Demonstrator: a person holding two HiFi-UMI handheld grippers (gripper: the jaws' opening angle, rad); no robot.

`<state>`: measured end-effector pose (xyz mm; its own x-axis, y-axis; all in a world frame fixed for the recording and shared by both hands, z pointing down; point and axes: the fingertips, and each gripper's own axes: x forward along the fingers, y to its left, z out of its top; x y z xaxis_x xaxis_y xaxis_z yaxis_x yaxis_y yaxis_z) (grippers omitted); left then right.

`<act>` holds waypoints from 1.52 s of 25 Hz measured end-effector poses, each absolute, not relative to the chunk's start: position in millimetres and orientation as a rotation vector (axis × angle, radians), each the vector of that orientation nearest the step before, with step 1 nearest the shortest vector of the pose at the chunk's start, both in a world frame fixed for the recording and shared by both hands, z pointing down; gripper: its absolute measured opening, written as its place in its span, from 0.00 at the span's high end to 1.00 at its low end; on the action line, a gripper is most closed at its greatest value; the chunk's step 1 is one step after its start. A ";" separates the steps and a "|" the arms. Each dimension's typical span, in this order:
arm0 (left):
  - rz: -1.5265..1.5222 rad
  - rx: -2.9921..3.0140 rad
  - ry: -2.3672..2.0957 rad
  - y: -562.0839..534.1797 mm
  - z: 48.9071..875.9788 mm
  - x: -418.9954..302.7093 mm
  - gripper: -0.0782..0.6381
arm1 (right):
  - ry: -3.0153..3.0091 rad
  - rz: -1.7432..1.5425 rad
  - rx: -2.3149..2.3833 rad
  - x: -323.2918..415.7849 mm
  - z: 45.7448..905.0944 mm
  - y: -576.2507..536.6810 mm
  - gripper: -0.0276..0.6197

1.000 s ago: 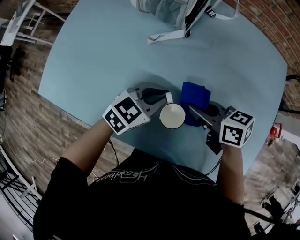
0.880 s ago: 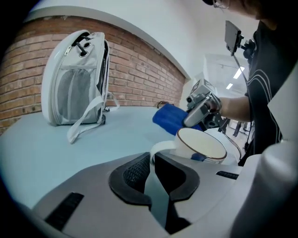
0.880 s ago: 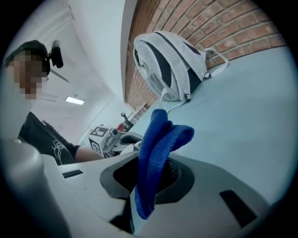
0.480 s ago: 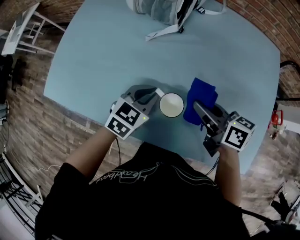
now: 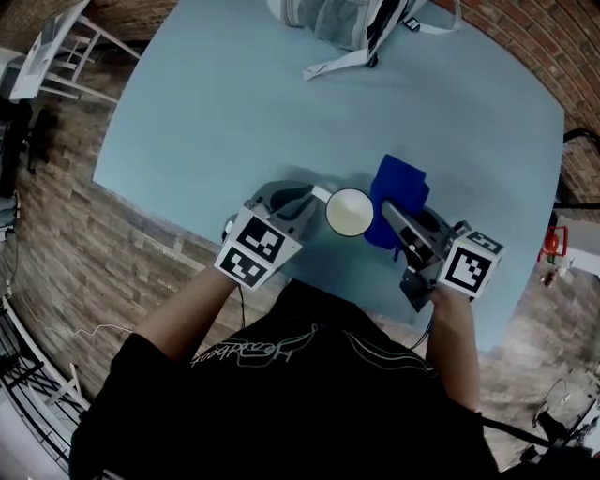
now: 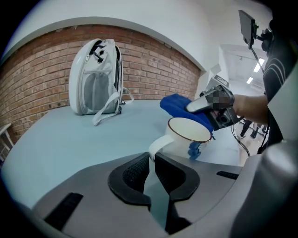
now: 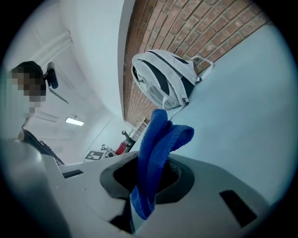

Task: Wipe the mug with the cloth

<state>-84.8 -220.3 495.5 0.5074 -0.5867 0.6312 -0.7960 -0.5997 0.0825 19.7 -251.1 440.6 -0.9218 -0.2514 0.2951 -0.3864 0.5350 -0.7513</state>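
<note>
A white mug (image 5: 349, 212) (image 6: 187, 135) with a dark rim stands between the two grippers above the light blue table (image 5: 234, 103). My left gripper (image 5: 317, 195) (image 6: 153, 160) is shut on the mug's handle (image 6: 158, 144), holding the mug upright. My right gripper (image 5: 389, 214) (image 7: 151, 179) is shut on a blue cloth (image 5: 397, 192) (image 7: 158, 144), which sticks out past its jaws. The cloth rests against the mug's right side and rim (image 6: 184, 106). A blue mark (image 6: 194, 149) shows on the mug's wall.
A grey and white backpack (image 5: 361, 23) (image 6: 95, 76) (image 7: 163, 79) lies at the far side of the table, straps trailing toward me. A brick wall rises behind it. A brick floor surrounds the table, and a white chair frame (image 5: 52, 52) stands at the far left.
Both grippers, the mug and the cloth shifted slightly up and right in the head view. The cloth stays pressed at the mug's right side. The grips have not changed.
</note>
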 end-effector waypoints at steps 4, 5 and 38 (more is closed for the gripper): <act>0.802 2.379 -1.161 -217.9 494.7 -85.7 0.83 | -2.563 1.383 0.553 16.5 455.0 -253.8 0.86; 0.800 2.374 -1.162 -217.4 494.7 -85.8 0.83 | -2.544 1.392 0.555 16.0 460.1 -254.3 0.86; 0.836 2.472 -0.874 -162.2 493.0 -59.3 0.83 | -2.609 1.545 1.116 78.3 434.1 -210.9 0.86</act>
<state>-59.3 -162.2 493.0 0.6284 -0.4335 0.6460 -0.6645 -0.7308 0.1560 78.3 -210.9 434.1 -0.7577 -0.5996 0.2574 -0.5139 0.3053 -0.8016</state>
